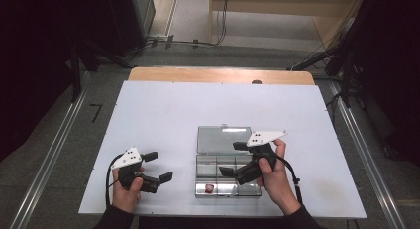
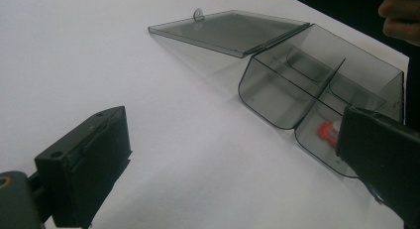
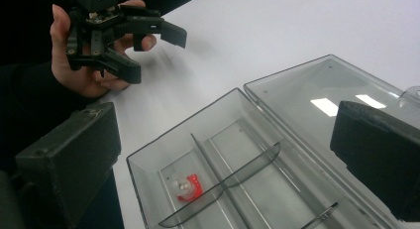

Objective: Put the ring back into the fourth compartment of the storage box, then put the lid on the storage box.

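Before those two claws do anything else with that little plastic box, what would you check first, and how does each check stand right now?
1. Box lid open and lying flat: ok.
2. Red piece sits in a corner compartment on the box's near-left: ok.
3. Right gripper open, holding nothing, over the box: ok.
4. Left gripper open and off to the side, apart from the box: ok.
5. Other compartments free of parts: seems ok; the jaws hide some.
6. Whether the red piece lies loose: cannot tell.

A small piece (image 1: 210, 189) lies in the near-left compartment of the box (image 1: 228, 175), lid (image 1: 224, 140) behind.
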`<state>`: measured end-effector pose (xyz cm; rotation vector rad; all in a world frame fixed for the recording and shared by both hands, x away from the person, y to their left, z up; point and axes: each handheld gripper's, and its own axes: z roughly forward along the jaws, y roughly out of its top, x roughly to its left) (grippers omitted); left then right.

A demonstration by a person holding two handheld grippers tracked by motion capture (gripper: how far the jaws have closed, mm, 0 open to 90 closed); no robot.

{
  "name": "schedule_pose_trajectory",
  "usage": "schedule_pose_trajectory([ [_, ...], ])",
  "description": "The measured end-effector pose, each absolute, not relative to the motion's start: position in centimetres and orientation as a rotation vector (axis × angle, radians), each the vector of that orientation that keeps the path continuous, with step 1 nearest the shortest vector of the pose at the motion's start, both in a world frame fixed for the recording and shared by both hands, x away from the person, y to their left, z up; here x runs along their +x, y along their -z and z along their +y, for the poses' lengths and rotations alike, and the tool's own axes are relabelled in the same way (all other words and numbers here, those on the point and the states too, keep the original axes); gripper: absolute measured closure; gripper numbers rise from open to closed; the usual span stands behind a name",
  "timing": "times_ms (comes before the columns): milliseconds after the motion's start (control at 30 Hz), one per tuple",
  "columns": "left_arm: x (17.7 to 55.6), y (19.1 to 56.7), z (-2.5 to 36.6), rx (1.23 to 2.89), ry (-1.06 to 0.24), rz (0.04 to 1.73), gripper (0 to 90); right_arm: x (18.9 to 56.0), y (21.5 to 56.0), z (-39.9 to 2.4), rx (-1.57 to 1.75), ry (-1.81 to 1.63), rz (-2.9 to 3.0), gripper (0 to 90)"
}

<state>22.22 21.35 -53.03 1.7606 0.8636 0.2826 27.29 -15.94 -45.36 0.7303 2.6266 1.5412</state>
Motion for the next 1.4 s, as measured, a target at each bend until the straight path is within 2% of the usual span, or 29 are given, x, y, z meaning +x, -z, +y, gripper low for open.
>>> schedule_pose_trajectory([
  [600,22.2,53.0,21.3,1.765,-0.284,0.863,0.2,29.1,45.1,-16.8,0.795,-1.537,2.586,0.0],
  [1400,23.3,51.8,20.9,1.731,-0.287,0.912,0.2,32.6,46.7,-19.4,0.948,-1.531,2.543,0.0],
])
